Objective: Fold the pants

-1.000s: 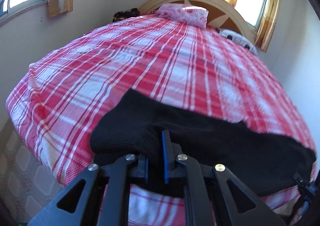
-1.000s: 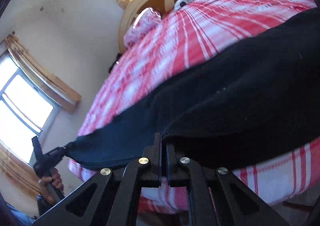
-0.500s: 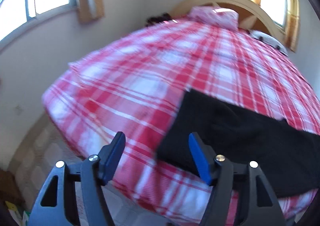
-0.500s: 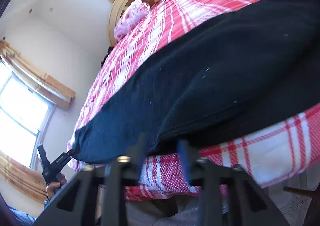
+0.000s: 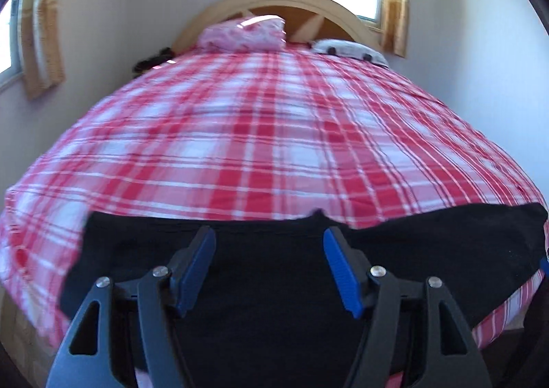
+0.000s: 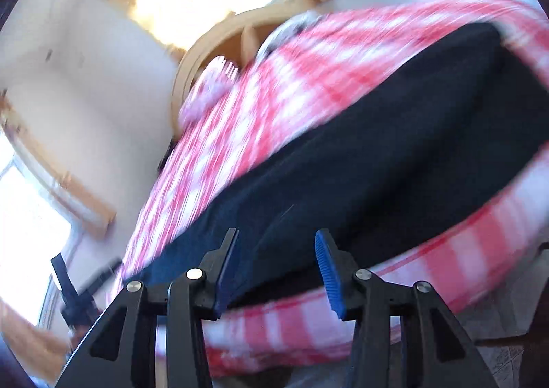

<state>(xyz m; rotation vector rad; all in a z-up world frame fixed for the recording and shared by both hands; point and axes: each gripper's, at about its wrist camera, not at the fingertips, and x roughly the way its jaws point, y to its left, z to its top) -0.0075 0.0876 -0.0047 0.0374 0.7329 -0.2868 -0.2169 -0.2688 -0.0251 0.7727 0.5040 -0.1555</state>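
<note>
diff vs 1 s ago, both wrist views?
Both grippers let go: left gripper and right gripper, clamped on the black pants a second ago, now have their fingers apart and empty. Left view swung toward the headboard. Pants stay flat on the plaid bed.

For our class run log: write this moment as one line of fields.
task: fold pants | left gripper: open, empty | right gripper: open, empty | black pants: flat on plaid bed, near edge
</note>
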